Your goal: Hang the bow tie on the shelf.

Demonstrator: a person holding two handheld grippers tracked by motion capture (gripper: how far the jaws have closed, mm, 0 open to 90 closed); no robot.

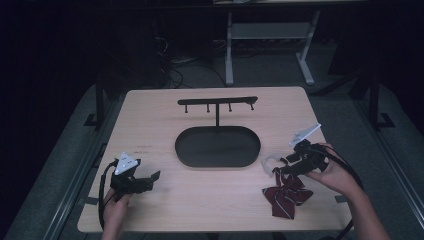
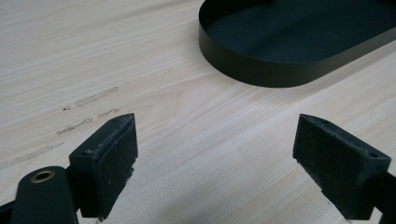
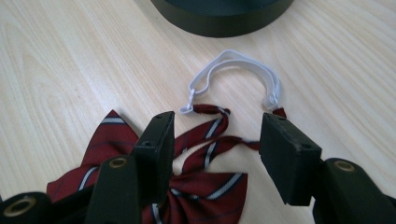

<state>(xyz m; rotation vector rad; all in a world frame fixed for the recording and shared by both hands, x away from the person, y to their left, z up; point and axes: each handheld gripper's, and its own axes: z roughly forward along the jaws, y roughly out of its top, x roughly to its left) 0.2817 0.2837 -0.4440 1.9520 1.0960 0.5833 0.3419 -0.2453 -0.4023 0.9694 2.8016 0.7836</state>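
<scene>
A dark red striped bow tie [image 1: 286, 195] [image 3: 205, 191] with a white elastic neck strap [image 1: 269, 164] [image 3: 233, 70] lies on the table at the front right. My right gripper [image 1: 286, 165] [image 3: 215, 144] hovers over the tie's knot and strap ends, jaws open, with the striped bands between them and no pad pressing. My left gripper [image 1: 152, 176] [image 2: 215, 154] rests at the front left, jaws wide open over bare wood. A black oval tray [image 1: 217, 161] [image 2: 261, 74] with a hook rack [image 1: 218, 101] on a post stands mid-table.
The wooden table [image 1: 150, 115] has faint tape marks [image 2: 88, 100] ahead of the left gripper. Dark floor, a desk frame [image 1: 270, 45] and cables lie beyond the far edge. Cables trail from both grippers toward the front edge.
</scene>
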